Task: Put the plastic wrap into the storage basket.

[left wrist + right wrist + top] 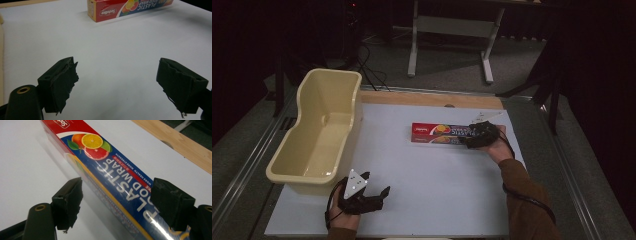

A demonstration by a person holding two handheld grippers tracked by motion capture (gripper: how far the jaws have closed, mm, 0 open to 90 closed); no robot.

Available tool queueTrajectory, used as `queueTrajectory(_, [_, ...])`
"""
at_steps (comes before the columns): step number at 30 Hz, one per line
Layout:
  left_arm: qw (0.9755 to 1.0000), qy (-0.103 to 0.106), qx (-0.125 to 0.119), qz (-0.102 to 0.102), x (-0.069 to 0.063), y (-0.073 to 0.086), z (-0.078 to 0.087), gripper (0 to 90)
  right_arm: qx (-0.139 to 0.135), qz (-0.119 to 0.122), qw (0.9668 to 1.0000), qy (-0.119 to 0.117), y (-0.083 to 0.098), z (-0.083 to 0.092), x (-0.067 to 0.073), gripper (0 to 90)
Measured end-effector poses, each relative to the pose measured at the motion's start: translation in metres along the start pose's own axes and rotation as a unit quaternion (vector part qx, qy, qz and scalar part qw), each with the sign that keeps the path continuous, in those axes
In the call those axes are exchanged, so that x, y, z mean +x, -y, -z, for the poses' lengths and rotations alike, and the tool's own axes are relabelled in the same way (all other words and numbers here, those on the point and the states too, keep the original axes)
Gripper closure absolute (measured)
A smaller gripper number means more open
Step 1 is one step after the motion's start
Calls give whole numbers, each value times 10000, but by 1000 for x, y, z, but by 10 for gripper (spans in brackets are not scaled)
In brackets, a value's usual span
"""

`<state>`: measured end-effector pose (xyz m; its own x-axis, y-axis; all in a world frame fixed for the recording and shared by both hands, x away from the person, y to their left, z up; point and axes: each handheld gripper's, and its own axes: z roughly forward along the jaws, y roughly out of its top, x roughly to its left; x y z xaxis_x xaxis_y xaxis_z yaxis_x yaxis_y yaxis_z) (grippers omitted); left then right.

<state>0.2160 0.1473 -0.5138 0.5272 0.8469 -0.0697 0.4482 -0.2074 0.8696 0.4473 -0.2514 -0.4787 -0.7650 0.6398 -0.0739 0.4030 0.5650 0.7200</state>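
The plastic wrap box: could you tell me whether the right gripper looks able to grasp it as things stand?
Probably yes: the right gripper is open, its jaws standing either side of the plastic wrap box, with nothing between them.

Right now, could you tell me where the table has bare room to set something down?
The widest bare patch lies between the cream tub, the plastic wrap box and the left gripper. The near edge between both hands is bare too. It is tight around the right gripper, whose open jaws straddle the box.

A dim lab or test room: a white-topped counter [437, 175] with a bare wooden edge, a grey carpeted floor [447, 65], trailing black cables [372, 67], a white metal-legged desk frame [452, 27].
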Motion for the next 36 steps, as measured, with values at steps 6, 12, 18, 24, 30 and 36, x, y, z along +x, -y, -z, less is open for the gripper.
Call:
queueTrajectory(6, [10000,9,36,38,1,1,-2,160,93,-41,9999,-85,-6,-7,-10,192])
queueTrajectory(12, [9999,2,55,102,3,3,-2,160,238,196,9994,-167,-13,-15,-14,133])
queueTrajectory(18, [9998,-23,77,170,5,5,-2,160,354,286,9981,-424,-14,-23,-20,129])
queueTrajectory(24, [9997,-67,51,207,7,5,-2,160,673,534,9947,-571,-13,-35,-27,122])
queueTrajectory(30, [9997,-58,50,232,8,4,-2,160,898,508,9929,-588,-13,-40,-29,102])
queueTrajectory(36, [9998,-28,47,214,6,4,-2,160,1203,158,9895,-779,-17,-31,-22,178])
